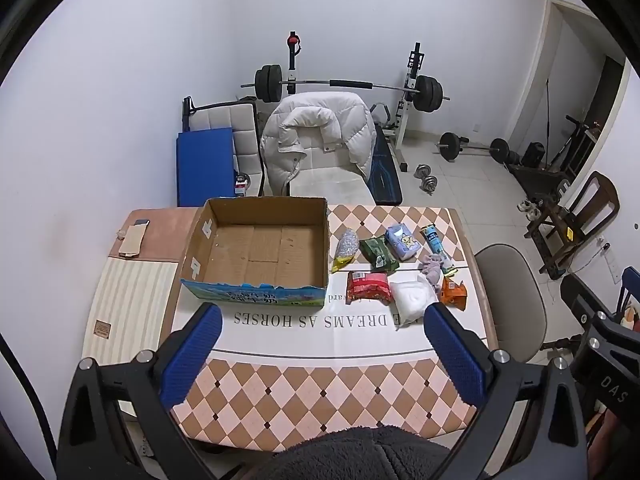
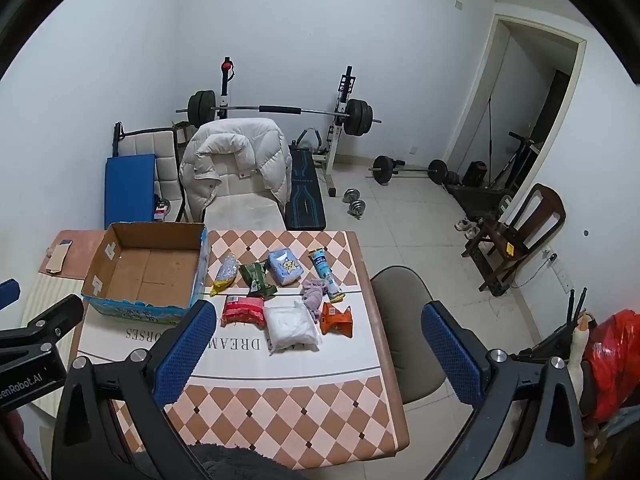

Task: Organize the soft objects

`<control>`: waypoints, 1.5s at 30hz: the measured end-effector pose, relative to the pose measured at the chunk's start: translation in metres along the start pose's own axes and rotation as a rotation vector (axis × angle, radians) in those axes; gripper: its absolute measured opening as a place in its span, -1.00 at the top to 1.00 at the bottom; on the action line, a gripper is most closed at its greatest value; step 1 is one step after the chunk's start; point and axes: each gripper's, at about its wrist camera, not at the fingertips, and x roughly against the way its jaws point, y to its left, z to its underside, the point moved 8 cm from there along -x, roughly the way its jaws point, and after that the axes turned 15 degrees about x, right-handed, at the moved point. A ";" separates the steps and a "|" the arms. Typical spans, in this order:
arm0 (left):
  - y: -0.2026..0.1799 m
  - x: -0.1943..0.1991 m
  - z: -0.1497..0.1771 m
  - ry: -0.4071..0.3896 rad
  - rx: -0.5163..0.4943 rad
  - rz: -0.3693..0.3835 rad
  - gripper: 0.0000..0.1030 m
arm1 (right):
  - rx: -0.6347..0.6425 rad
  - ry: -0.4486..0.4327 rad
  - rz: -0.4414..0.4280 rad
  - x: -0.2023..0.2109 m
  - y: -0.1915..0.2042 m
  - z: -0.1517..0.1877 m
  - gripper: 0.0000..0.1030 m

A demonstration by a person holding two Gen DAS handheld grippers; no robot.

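Cardboard box (image 1: 256, 248) sits beyond the wide-apart left claw (image 1: 322, 328); only the right claw's (image 2: 316, 336) view, equally spread, shows a red bag (image 2: 612, 364).

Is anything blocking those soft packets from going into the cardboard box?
Nothing visible does. The cardboard box stands open and empty just left of the packets, such as the red packet and white pouch. Both grippers hover open above the near table edge, holding nothing.

The left claw (image 1: 324, 322) gapes above the table (image 1: 320, 380), the empty box (image 1: 260, 248) beyond.
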 end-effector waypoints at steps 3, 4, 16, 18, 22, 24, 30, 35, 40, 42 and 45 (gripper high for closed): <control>0.001 0.000 -0.003 0.000 0.002 0.001 -1.00 | 0.000 -0.003 -0.001 0.001 0.001 -0.002 -1.00; 0.000 0.000 -0.003 0.001 0.002 0.000 -1.00 | -0.001 -0.003 -0.002 0.002 0.001 -0.002 -1.00; 0.001 0.001 -0.003 0.001 0.002 0.001 -1.00 | 0.001 -0.012 -0.005 0.007 0.009 -0.008 -1.00; 0.001 0.000 -0.003 0.000 0.001 0.000 -1.00 | 0.000 -0.012 -0.004 0.006 0.009 -0.007 -1.00; 0.000 0.001 -0.003 0.000 0.000 0.000 -1.00 | -0.001 -0.012 -0.004 0.008 0.009 -0.009 -1.00; 0.001 0.001 -0.003 0.000 -0.001 0.000 -1.00 | -0.001 -0.012 -0.004 0.006 0.009 -0.007 -1.00; 0.001 0.000 -0.001 -0.002 0.001 -0.001 -1.00 | -0.003 -0.013 -0.005 0.006 0.009 -0.006 -1.00; 0.001 0.000 -0.002 -0.001 0.000 -0.001 -1.00 | 0.002 -0.020 -0.009 0.008 0.016 -0.013 -1.00; 0.003 0.001 -0.002 0.003 0.001 -0.007 -1.00 | 0.006 -0.019 -0.018 0.006 0.020 -0.017 -1.00; 0.004 0.001 -0.001 0.004 0.002 -0.006 -1.00 | 0.007 -0.019 -0.023 0.002 0.020 -0.019 -1.00; 0.004 0.000 -0.001 -0.002 -0.009 -0.010 -1.00 | 0.005 -0.017 -0.017 0.002 0.022 -0.016 -1.00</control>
